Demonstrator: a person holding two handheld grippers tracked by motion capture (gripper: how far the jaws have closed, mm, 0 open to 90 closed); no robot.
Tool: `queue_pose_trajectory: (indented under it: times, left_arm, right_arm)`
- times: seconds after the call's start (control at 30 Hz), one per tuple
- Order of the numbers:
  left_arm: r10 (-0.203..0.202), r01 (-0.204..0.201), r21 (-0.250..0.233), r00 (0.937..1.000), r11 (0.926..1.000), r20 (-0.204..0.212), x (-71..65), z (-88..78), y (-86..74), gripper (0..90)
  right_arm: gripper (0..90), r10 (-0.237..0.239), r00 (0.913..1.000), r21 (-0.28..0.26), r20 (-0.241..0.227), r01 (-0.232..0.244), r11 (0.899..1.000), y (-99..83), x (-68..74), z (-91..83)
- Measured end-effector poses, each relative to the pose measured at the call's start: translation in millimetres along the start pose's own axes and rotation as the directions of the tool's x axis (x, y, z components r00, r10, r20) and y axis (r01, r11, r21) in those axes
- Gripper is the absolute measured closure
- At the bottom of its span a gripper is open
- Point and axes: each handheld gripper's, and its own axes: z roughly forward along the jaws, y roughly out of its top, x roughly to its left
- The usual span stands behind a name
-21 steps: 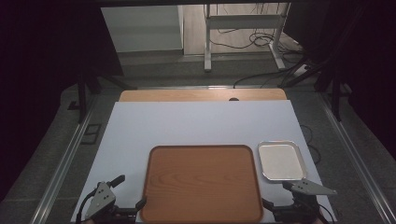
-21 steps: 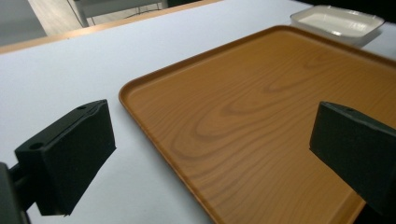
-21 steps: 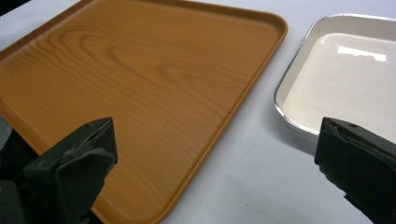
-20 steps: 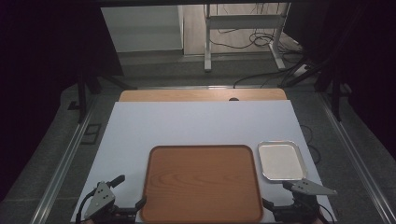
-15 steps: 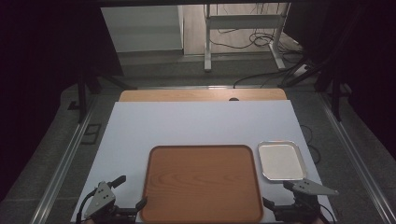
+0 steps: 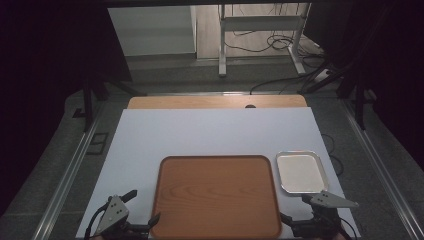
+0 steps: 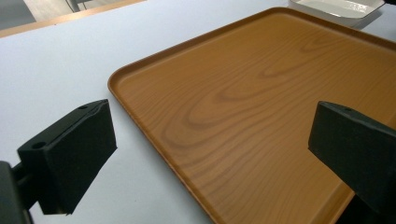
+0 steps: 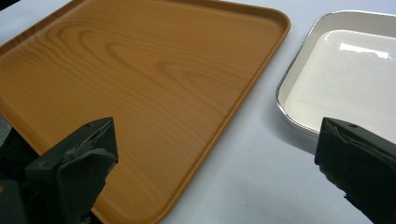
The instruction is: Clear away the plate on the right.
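Tongs, two, gaping beside one wooden tray (image 6: pixel 217 195) and one white dish (image 6: pixel 300 172).

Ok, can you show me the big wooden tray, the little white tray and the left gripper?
Wooden tray (image 6: pixel 216 195), high view, middle of its bare floor.
White tray (image 6: pixel 301 172), high view, its inside bottom.
Left gripper (image 6: pixel 143 207), high view, midway between its open fingertips.

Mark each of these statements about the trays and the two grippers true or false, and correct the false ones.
1. The wooden tray holds nothing. True.
2. The small white tray sits on the wooden tray. False: it lies beside it on the white table cover.
3. The left gripper has its jaws wide apart. True.
4. The right gripper is shut on the white tray. False: its jaws are open and hold nothing.
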Motion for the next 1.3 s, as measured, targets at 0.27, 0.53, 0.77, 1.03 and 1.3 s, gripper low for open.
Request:
queue_pose_trajectory:
  times: [0.27,0.53,0.77,1.03,1.3]
  left_arm:
    - [-0.012,0.012,0.002,0.9999,0.9999,0.007,1.4,0.3,-0.2,0.4]
    - [-0.002,0.002,0.008,0.9999,1.0,0.01,0.3,1.1,0.2,0.4]
    - [0.007,-0.007,0.01,0.9999,0.9999,0.012,-0.2,1.3,0.3,0.5]
    - [0.012,-0.012,0.014,0.9998,0.9998,0.014,-0.6,1.8,0.5,1.1]
    - [0.016,-0.016,0.018,0.9998,0.9997,0.012,-1.1,2.2,0.7,1.5]
  right_arm:
    - [0.0,-0.009,1.0,0.001,-0.002,0.009,1.0,0.3,0.9,0.3]
    - [0.0,-0.018,0.9997,-0.015,0.014,0.019,1.0,1.7,-1.1,1.2]
    - [0.0,0.008,0.9988,-0.037,0.048,-0.006,0.999,6.7,-9.3,1.5]
    - [0.0,0.01,0.9949,-0.043,0.101,-0.005,0.999,11.7,-20.2,2.5]
    - [0.0,0.019,0.9946,-0.044,0.102,-0.014,0.999,15.6,-32.2,10.0]
